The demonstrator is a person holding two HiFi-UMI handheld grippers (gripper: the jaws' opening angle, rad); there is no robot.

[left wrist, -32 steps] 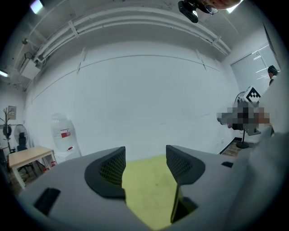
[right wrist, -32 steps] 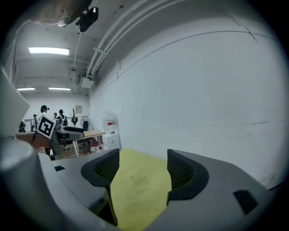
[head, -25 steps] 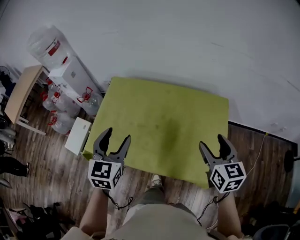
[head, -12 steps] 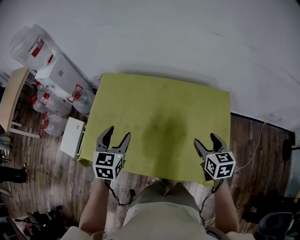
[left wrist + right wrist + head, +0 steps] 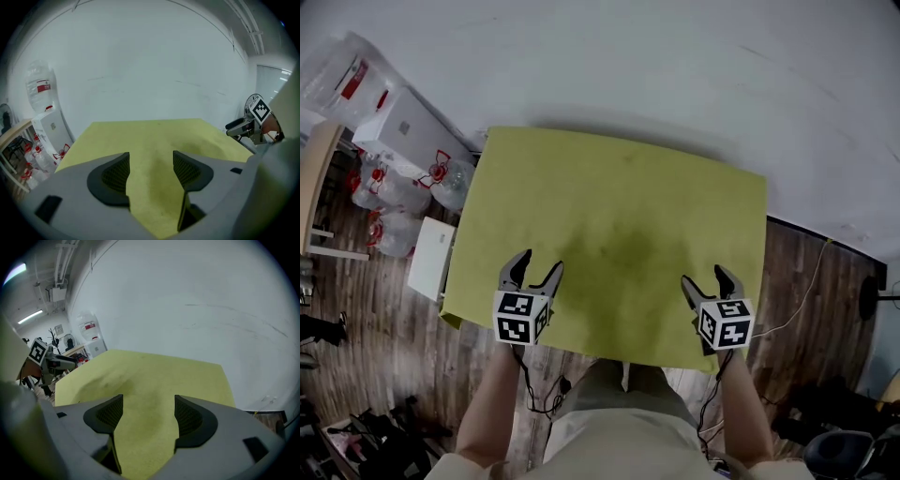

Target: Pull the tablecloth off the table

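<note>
A yellow-green tablecloth (image 5: 619, 234) covers the whole table against the white wall and lies flat. My left gripper (image 5: 534, 270) hovers over the cloth's near left part, jaws wide open and empty. My right gripper (image 5: 705, 279) hovers over the near right part, also open and empty. In the left gripper view the cloth (image 5: 154, 140) stretches ahead between the open fingers (image 5: 115, 176), and the right gripper (image 5: 243, 125) shows at the far right. In the right gripper view the cloth (image 5: 150, 376) lies under the open fingers (image 5: 187, 418), and the left gripper (image 5: 56, 361) shows at the left.
Left of the table stand a white water dispenser (image 5: 403, 131), several water bottles (image 5: 375, 202) and a white box (image 5: 429, 258) on the wood floor. A wooden table edge (image 5: 314, 178) is at the far left. A cable (image 5: 806, 291) runs along the floor at the right.
Both grippers have moved forward from the table's near edge to over the cloth. The view has shifted so the table sits nearer and more centred. Jaws stay open.
</note>
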